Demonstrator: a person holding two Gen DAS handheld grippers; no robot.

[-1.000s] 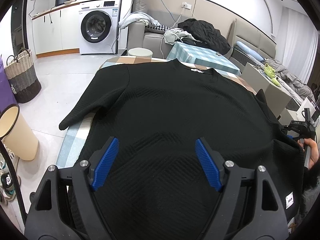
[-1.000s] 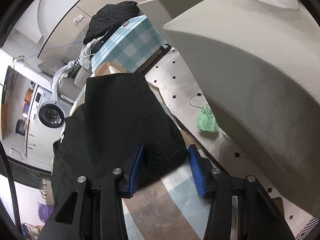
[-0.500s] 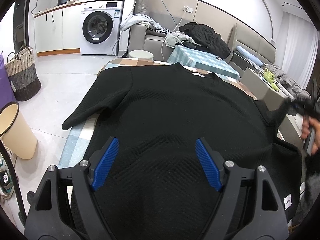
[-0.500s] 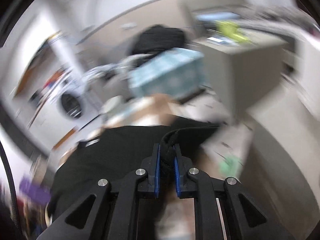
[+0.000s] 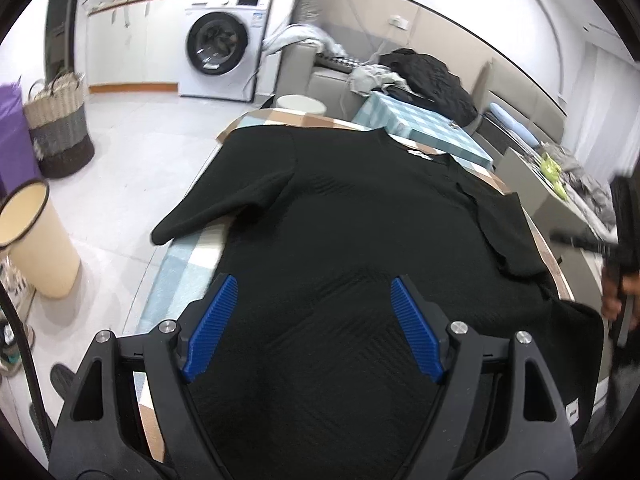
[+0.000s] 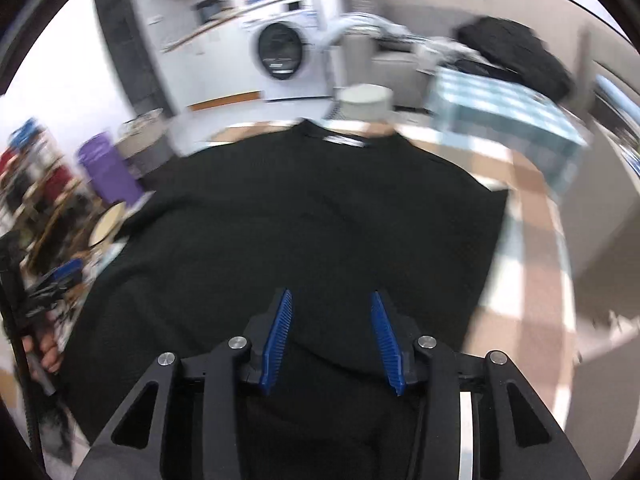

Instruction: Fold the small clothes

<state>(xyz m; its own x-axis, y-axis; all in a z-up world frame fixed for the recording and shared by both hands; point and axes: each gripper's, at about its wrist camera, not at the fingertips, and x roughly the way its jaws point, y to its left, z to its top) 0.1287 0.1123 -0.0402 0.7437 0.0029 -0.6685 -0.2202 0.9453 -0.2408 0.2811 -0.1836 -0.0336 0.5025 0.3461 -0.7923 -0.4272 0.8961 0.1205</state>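
So, the scene as I read it from my station:

Right gripper: my right gripper (image 6: 330, 338) has its jaws opening, blue pads apart, nothing pinched between them; black cloth lies below and ahead of the tips.

Left gripper: my left gripper (image 5: 314, 326) is spread wide and empty, hovering over the lower body of the garment, pads clear of the cloth.

Garment: the black knit top (image 5: 360, 240) lies flat on the checked table (image 5: 188, 264), running forward from both grippers, with the collar label (image 6: 346, 141) at the far end.

Right sleeve: the right sleeve (image 5: 508, 232) is folded in over the body, ahead and to the right of my left gripper.

Left sleeve: the left sleeve (image 5: 224, 208) is unfolded, ahead and to the left of it, its cuff reaching past the table edge.

Step in hand: I judge the right-side sleeve fold done and let go; the left side is next.

Next move: I'd take the left gripper forward-left to the cuff, pinch it and carry it across the chest, keeping the body from dragging.

Changed since a second ago: the right gripper was at the right sleeve's edge, then clamped on it mid-swing; now it is released and faces the collar. The sleeve, formerly spread outward, lies folded in.
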